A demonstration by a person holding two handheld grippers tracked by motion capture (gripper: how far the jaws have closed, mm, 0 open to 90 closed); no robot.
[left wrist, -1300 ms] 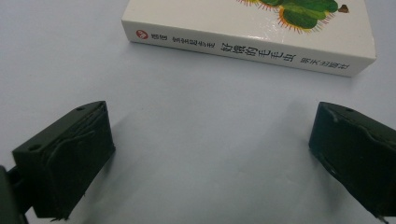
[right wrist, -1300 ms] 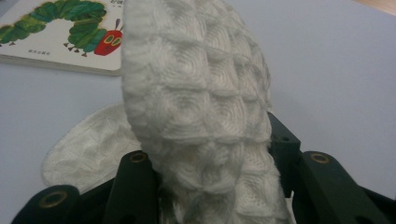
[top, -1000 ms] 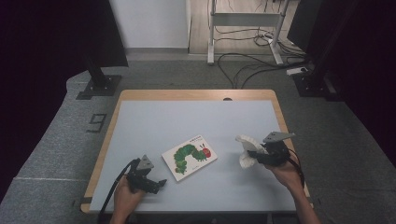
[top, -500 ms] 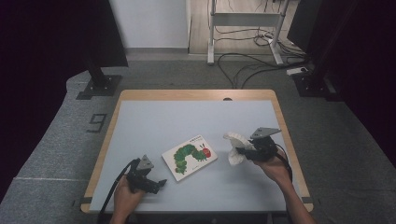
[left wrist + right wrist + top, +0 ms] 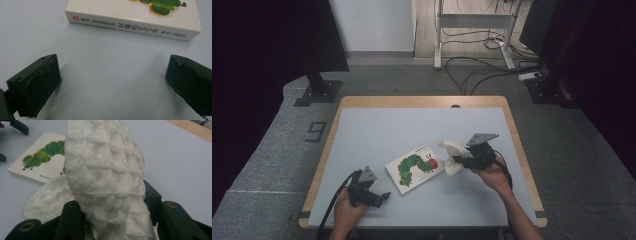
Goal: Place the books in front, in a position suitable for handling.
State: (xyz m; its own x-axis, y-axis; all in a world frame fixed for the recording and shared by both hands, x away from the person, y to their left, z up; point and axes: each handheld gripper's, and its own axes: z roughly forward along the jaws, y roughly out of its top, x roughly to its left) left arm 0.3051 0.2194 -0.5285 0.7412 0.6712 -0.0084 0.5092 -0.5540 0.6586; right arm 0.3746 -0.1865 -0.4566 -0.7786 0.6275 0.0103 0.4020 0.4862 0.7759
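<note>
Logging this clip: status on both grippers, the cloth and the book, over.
Left gripper open, resting near book. Right gripper shut on white cloth, cloth lifted beside book's edge. Nothing in the way on the table.

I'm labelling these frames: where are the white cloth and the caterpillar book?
white cloth point(image 5: 105, 170), right gripper view, on its waffle-textured fold.
caterpillar book point(image 5: 414, 168), high view, on the front cover's green caterpillar.

A pale blue-grey rectangular table with a light wooden edge point(image 5: 422, 125) is standing on grey carpet flooring point(image 5: 277, 155). A black numeral 9 marking point(image 5: 315, 132) is lying left of it. Beyond, black cables point(image 5: 472, 65) are trailing under a white metal frame point(image 5: 472, 20).
</note>
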